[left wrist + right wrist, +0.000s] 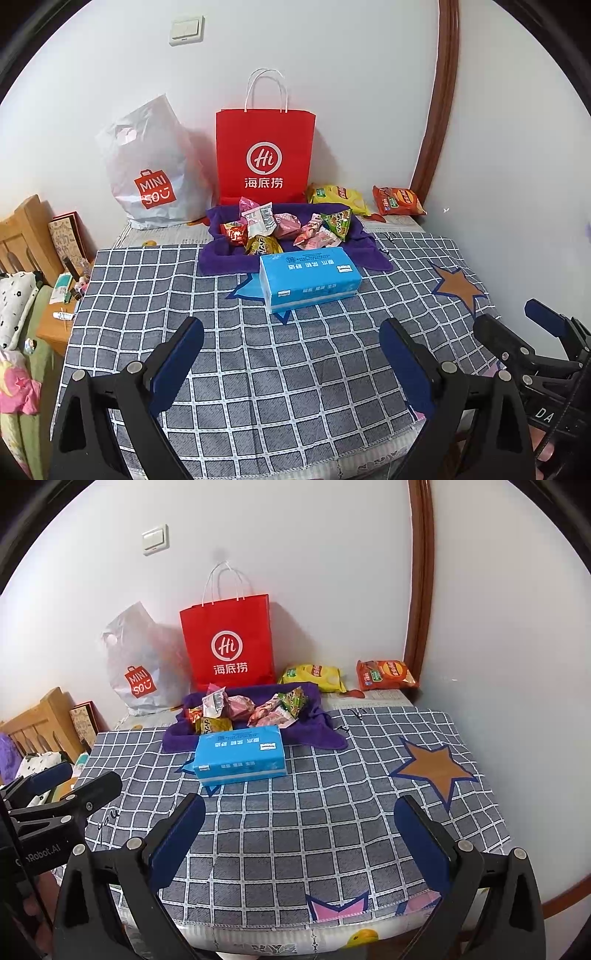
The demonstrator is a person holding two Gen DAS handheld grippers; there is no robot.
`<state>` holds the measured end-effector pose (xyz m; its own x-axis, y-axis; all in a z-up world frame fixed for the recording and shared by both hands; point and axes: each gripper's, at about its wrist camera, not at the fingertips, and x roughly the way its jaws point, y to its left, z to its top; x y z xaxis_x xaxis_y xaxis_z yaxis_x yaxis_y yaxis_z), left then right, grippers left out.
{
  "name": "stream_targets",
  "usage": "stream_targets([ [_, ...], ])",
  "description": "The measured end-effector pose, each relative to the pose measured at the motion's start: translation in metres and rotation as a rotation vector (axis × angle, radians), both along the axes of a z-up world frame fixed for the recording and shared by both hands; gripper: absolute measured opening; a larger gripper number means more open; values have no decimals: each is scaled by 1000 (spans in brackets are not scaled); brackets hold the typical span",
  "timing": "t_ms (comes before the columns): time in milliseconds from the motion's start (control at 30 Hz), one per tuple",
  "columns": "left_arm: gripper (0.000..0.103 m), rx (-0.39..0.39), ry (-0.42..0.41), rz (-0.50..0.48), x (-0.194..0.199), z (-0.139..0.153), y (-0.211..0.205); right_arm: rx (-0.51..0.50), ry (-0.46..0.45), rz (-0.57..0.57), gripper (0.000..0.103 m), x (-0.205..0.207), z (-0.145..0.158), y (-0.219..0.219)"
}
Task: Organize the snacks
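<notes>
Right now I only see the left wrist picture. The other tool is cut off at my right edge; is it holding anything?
Observer: No. In the right wrist view the right tool is open, with only the checked tablecloth showing between its fingers.
Operator: Is anything at the cloth's near edge that I'm missing?
Observer: Yes, a pink star patch sits at the near hem.
Operator: How does my own tool look from outside?
Observer: The left tool shows at that view's left edge, and letters ending in "Robot.AI" are printed on its body.
</notes>
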<state>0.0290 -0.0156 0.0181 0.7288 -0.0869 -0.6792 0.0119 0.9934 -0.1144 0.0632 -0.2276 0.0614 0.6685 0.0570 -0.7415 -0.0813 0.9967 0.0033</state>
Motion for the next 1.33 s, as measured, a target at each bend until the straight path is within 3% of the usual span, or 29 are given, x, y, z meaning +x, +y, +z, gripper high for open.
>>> stream_targets([
  [1333, 96, 2, 4, -10, 7, -1, 8, -13, -10, 10, 101, 2, -2, 6],
])
